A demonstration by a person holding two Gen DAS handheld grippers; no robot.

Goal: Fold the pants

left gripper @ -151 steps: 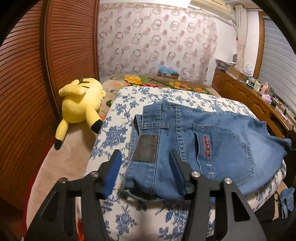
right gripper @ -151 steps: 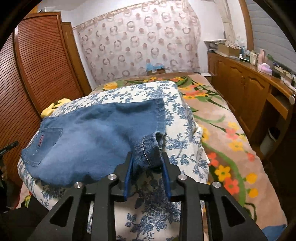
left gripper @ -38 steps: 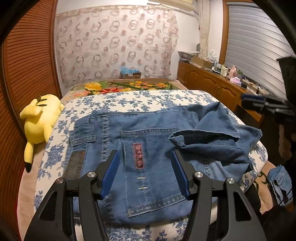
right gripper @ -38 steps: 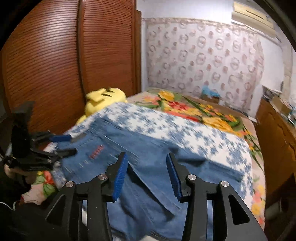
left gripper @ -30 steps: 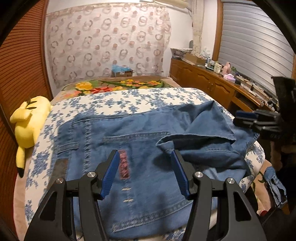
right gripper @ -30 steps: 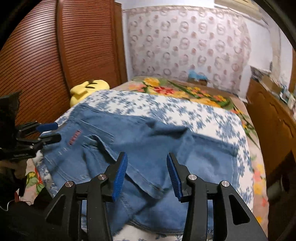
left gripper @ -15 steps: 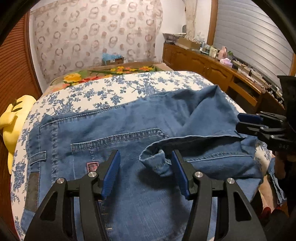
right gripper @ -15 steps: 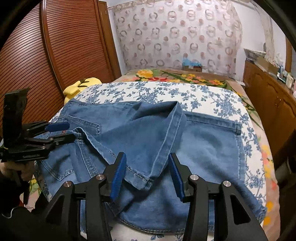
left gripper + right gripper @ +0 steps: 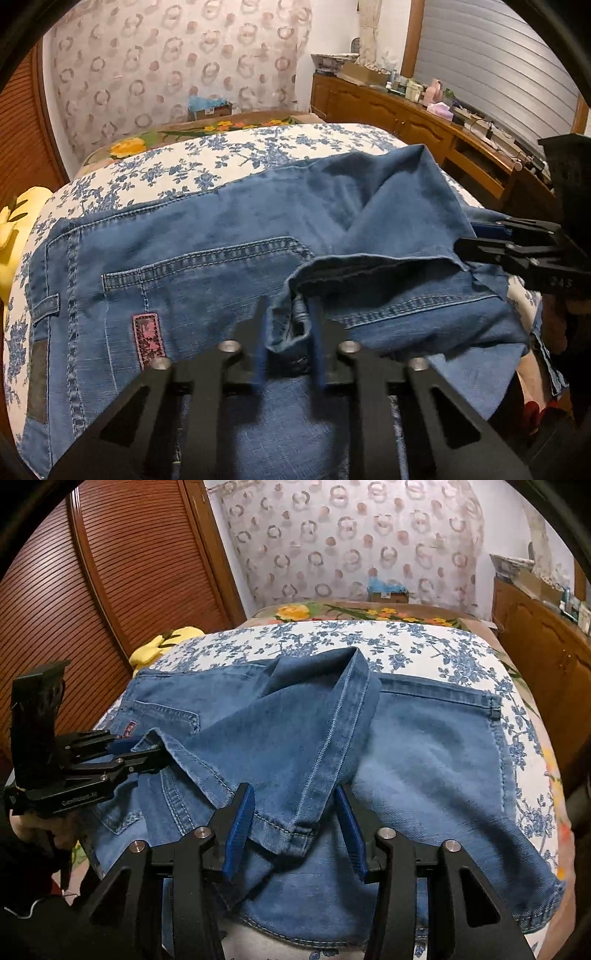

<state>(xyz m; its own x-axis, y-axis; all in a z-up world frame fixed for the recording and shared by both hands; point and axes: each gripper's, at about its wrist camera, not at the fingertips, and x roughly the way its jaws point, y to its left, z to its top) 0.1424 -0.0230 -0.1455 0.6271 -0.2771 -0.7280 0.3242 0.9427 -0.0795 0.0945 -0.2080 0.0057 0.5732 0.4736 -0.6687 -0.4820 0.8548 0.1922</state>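
Left gripper (image 9: 287, 334) just closed, pinching hem corner of jeans (image 9: 207, 236) on bed (image 9: 258, 147); right gripper (image 9: 295, 827) narrowing, still apart around other hem corner.

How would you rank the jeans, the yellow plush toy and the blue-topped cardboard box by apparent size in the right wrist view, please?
1. jeans, by far the largest.
2. yellow plush toy, only partly visible behind the bedding.
3. cardboard box, smallest, though it sits farthest away, so the last two are unsure.
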